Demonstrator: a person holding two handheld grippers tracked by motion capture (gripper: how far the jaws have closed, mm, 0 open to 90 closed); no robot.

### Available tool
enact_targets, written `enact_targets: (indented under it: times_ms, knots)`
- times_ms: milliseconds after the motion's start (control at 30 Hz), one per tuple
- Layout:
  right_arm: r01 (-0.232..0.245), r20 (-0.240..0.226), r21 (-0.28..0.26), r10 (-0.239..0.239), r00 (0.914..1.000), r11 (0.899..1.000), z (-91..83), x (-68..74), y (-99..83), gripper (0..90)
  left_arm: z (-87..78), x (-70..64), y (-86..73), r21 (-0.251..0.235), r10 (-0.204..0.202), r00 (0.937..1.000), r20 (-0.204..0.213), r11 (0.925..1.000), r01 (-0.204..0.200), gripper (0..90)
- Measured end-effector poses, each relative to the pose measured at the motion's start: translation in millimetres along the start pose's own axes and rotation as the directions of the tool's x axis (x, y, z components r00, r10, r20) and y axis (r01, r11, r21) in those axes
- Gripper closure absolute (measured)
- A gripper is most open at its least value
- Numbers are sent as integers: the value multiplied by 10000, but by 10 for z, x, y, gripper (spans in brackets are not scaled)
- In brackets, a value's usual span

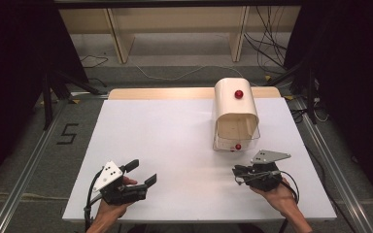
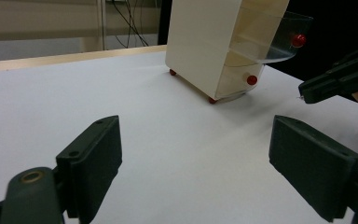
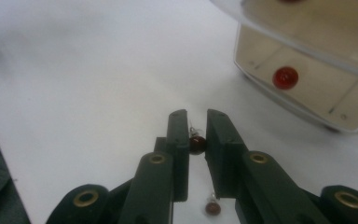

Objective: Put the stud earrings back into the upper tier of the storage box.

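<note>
Right hand-held gripper (image 3: 197, 140) is clenched on a small dark-red bead with a wire hook (image 3: 196, 144), a second similar bead (image 3: 212, 208) lying on the white bench (image 1: 175, 141) below it. Left hand-held gripper (image 2: 196, 163) hangs released and empty. Likely the bead goes into the cream box with clear flap and red knobs (image 1: 235, 116) just ahead; nothing is stowed yet.

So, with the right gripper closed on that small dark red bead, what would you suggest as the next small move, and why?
Probably carry the bead toward the cream box. The right gripper pinches it between nearly closed jaws, and the box's clear front flap is lifted, leaving an opening just ahead. The left gripper rests open on the white table and can wait.
</note>
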State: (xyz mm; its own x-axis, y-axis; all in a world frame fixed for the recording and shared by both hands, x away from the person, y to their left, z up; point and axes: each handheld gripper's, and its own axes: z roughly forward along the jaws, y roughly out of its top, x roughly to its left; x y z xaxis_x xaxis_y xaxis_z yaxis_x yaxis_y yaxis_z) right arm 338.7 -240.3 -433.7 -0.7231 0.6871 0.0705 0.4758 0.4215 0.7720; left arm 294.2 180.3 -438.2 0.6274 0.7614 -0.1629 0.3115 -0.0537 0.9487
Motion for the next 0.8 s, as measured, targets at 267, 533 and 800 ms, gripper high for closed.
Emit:
enact_targets:
  times_ms: [267, 533, 800]
  knots:
    - [178, -162, -735, -191, 9997, 9971, -199, 102, 179, 800, 2, -2, -2, 6, 3, 10000, 5, 10000, -3, 166]
    - [314, -87, -1267, -327, 9994, 9914, -306, 113, 353, 800, 4, -1, -4, 9, 5, 10000, -1, 10000, -5, 166]
    - [458, 27, -1694, -460, 9989, 9845, -395, 106, 507, 800, 1, 1, -8, 14, -1, 10000, -25, 10000, 1, 166]
